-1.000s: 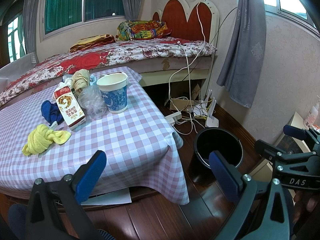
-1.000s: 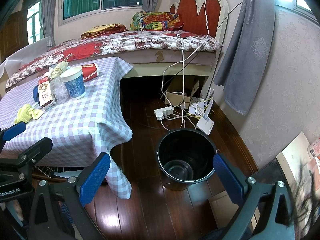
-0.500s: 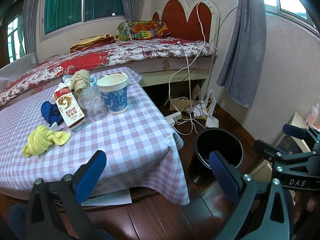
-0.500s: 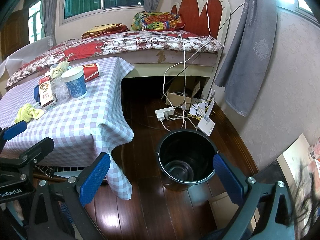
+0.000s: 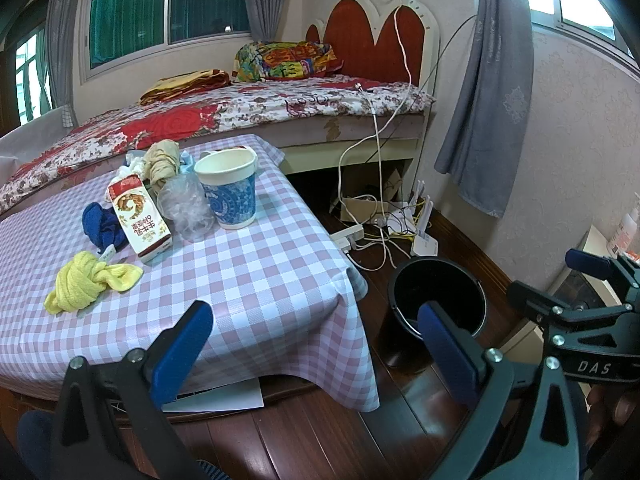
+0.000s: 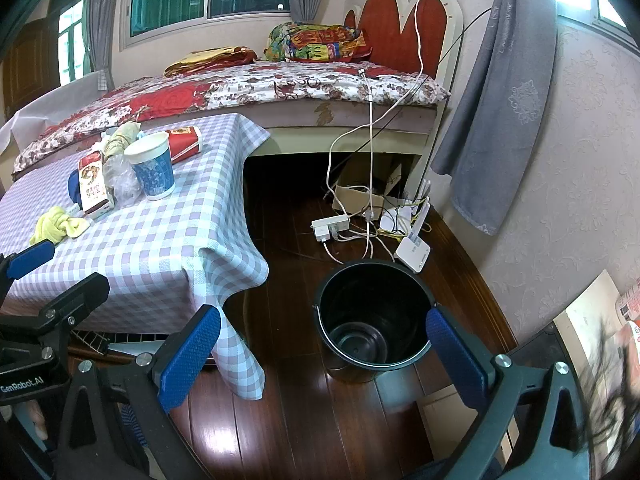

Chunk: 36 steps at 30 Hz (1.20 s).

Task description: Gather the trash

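Note:
On the checked table (image 5: 256,280) lie a blue-and-white paper cup (image 5: 230,190), a milk carton (image 5: 138,216), crumpled clear plastic (image 5: 186,208), a yellow cloth (image 5: 86,282), a blue cloth (image 5: 98,228) and a beige rag (image 5: 162,162). A red box (image 6: 184,142) shows behind the cup (image 6: 152,170) in the right wrist view. A black bucket (image 6: 374,316) stands empty on the floor right of the table, also in the left wrist view (image 5: 438,298). My left gripper (image 5: 312,348) is open and empty before the table's near edge. My right gripper (image 6: 322,354) is open and empty above the floor near the bucket.
A bed (image 5: 248,116) stands behind the table. A power strip (image 6: 330,228), cables and a white router (image 6: 414,250) lie on the wooden floor by the wall. A grey curtain (image 6: 496,120) hangs at right. Papers (image 5: 224,398) lie under the table.
The right gripper's view has drifted very slightly; the left has not moved. Both grippers stay open and empty.

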Each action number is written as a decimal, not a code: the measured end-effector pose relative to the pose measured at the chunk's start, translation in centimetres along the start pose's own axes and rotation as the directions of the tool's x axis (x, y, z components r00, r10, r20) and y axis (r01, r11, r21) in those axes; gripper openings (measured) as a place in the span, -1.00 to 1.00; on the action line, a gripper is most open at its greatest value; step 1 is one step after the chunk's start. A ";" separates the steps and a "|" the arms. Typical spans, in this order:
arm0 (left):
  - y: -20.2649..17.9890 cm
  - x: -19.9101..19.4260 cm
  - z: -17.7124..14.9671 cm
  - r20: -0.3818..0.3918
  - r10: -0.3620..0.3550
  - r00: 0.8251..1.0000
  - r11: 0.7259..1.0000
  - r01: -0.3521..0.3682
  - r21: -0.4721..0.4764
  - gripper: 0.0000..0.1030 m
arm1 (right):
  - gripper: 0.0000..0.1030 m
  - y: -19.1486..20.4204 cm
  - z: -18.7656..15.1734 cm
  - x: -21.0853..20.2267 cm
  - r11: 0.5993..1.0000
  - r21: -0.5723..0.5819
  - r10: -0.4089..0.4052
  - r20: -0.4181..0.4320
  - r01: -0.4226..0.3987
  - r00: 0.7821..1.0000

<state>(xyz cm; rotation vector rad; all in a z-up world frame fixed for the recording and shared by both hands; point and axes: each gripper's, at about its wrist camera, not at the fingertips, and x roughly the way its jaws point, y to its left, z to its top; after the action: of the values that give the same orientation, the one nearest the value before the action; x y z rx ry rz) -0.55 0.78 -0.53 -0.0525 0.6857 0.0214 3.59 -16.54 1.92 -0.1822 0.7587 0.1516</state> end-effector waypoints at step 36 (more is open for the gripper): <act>22.5 4.7 0.0 -0.061 0.363 0.930 0.906 -0.367 -0.211 0.99 | 0.99 14.6 7.5 8.1 0.933 -0.174 0.326 0.037 -0.316 0.945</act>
<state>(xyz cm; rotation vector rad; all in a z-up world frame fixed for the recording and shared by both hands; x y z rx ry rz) 2.27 23.24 -4.46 -0.1365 0.7036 0.4597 11.49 -0.06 0.04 -0.2096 0.7069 0.5318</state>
